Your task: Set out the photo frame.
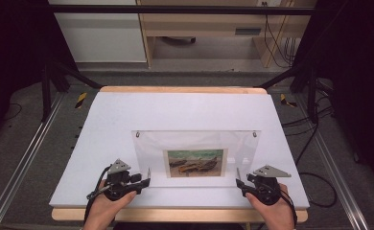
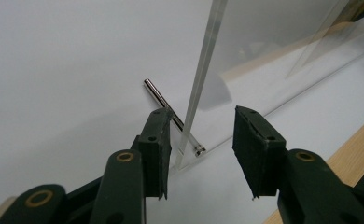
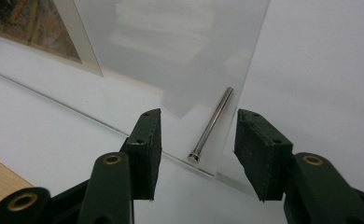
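A clear acrylic picture frame rests on the white table, holding a small painting of boats. A thin metal pin sticks out at each near corner: the left pin and the right pin. My left gripper is open at the near left corner, and the panel's edge stands between its jaws in the left gripper view, untouched. My right gripper is open at the near right corner. The right pin and the panel's corner lie between its jaws.
Two small fasteners mark the frame's far corners. The table's wooden front edge runs just below both hands. Metal rails flank the table, and cables lie on the floor at the right.
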`<state>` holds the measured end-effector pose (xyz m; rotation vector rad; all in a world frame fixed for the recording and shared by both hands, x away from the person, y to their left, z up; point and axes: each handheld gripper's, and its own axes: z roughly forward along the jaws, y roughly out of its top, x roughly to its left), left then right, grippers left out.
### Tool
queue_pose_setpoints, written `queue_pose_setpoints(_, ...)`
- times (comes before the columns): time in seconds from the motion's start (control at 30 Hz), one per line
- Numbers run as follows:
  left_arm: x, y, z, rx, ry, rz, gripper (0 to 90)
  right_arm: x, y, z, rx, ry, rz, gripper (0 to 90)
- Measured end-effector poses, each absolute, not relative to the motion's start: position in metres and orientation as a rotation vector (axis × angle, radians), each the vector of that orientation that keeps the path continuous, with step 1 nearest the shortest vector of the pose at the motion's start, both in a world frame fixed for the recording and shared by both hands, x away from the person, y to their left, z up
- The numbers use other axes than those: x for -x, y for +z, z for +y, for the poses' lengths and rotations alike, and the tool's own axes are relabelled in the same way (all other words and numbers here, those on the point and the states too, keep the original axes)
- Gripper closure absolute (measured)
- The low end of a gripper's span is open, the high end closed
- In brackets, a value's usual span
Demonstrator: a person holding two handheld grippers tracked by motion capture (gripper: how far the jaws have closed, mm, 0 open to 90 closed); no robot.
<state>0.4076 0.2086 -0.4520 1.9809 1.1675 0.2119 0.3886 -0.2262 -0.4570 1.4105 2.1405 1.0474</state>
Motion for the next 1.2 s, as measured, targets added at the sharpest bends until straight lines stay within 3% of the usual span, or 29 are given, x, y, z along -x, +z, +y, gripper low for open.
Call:
queue_pose_setpoints(0.5,-0.406,-0.45,0.212,-1.974,0.217,1.176,42.8,-0.386,-0.456,-0.23,-1.422,1.036,2.121,40.2)
queue_pose_setpoints(1.2,-0.406,-0.446,0.237,-1.986,0.343,1.17,18.4,-0.374,-0.455,-0.263,-1.462,0.94,2.001,26.4)
